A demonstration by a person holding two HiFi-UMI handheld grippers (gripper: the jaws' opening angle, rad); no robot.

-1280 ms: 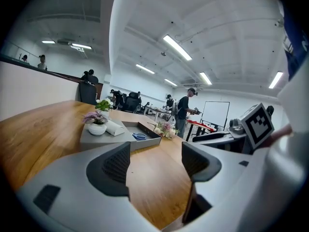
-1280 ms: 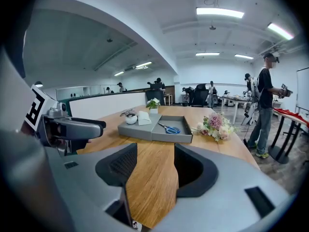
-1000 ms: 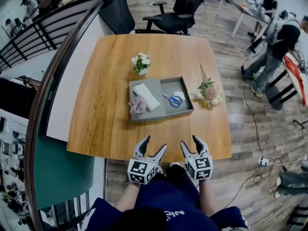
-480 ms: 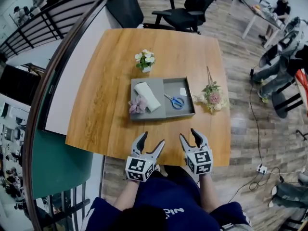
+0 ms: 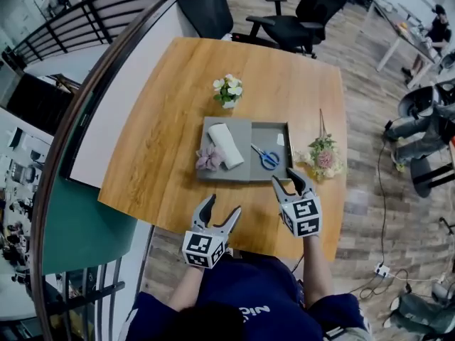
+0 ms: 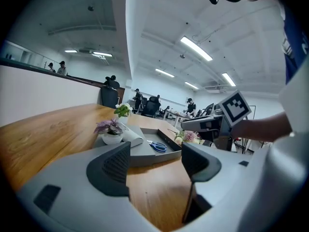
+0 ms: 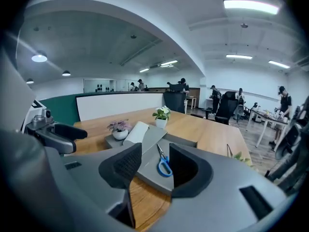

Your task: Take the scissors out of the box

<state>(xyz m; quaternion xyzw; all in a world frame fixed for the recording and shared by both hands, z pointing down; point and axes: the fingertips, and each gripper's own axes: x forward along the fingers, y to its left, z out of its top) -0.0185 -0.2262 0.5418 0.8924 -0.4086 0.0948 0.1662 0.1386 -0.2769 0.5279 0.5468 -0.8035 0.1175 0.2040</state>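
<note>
- The scissors [image 5: 268, 158] are lying flat in the right-hand compartment of the grey box [image 5: 234, 177], which is sitting mid-table [image 5: 163, 141]. They're not out yet.
- Their long axis is running diagonally. The blue handles are pointing toward the near-right corner and the blades are angling away toward the far left.
- So the handle end is facing the right gripper [image 5: 284, 179]. It's hanging just over the box's near rim, right in front of the scissors.
- In the right gripper view the scissors are showing straight through the gap, handles first and blades pointing away. The approach is pretty much lining up along their length.
- Those jaws are standing partway apart and have just been closing. There's nothing between the pads, since the scissors are sitting further out, down in the box.
- I can't really tell from here if the blades are fully shut. They look it.
- The left gripper [image 5: 222, 206] is hovering back at the table's near edge, well apart from the box, with its jaws spread wide and empty. The right one is clearly the nearer of the two.
- My guess is the next move is riding on dropping over the rim and catching the scissors near the handles, crosswise to that diagonal.
- A white roll [image 5: 226, 145] and a small purple plant [image 5: 209, 160] are taking up the left half, clear of the scissors.
</note>
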